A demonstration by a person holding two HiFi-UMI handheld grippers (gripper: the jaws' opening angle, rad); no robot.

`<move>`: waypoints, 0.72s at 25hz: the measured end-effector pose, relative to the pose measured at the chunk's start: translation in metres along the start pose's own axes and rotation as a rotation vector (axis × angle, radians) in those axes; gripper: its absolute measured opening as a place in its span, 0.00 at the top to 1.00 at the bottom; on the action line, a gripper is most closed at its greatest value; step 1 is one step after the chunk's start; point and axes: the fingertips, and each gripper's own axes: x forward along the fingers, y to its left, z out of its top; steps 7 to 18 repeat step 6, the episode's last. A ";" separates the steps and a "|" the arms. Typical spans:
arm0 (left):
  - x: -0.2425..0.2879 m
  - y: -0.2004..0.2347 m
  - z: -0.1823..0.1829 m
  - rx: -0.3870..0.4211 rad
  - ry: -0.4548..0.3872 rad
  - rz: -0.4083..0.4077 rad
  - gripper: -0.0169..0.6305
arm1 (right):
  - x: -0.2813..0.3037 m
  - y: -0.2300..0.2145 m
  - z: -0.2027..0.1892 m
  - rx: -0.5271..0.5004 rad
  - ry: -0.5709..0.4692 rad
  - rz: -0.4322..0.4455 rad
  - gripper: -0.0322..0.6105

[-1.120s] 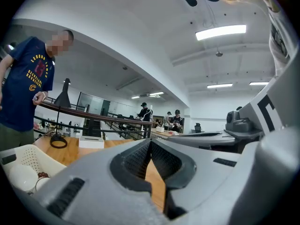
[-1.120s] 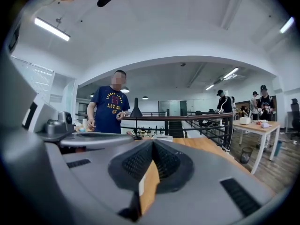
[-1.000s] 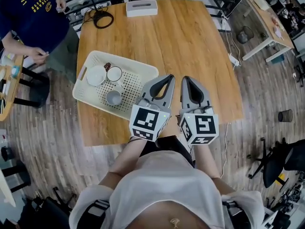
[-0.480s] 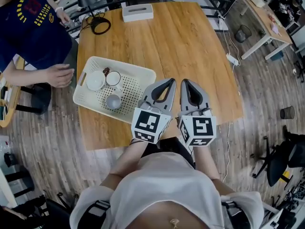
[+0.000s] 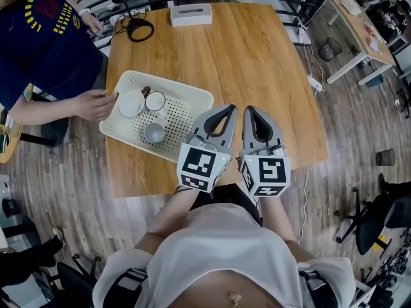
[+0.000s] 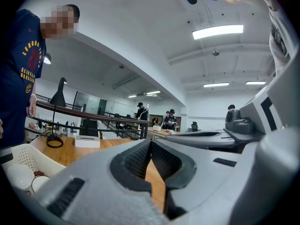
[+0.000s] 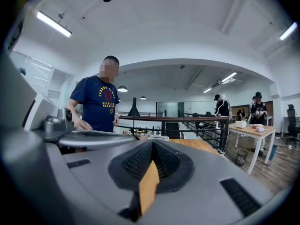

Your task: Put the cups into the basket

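Sitting in one basket (image 5: 196,97) on one table (image 5: 257,56) are three cups (image 5: 154,132).

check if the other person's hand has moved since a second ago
Yes. The other person's hand moved right, from beyond the left edge of the table to the left rim of the basket.

The basket (image 5: 193,95) is a cream plastic tray with a perforated floor and low walls. It lies flat on the table, turned at a slant, left of the left gripper (image 5: 225,108), and its nearest corner is just beside that gripper's body. All three cups stand inside it. A white cup (image 5: 130,103) and a dark-rimmed cup (image 5: 155,100) stand side by side at the part farthest from the gripper, touching or nearly so. A pale grey cup (image 5: 153,132) stands upright and apart from them, closer to the gripper.
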 end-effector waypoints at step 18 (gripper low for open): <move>-0.001 0.003 -0.003 0.000 0.013 0.004 0.96 | 0.003 -0.001 0.001 -0.010 0.001 -0.005 0.93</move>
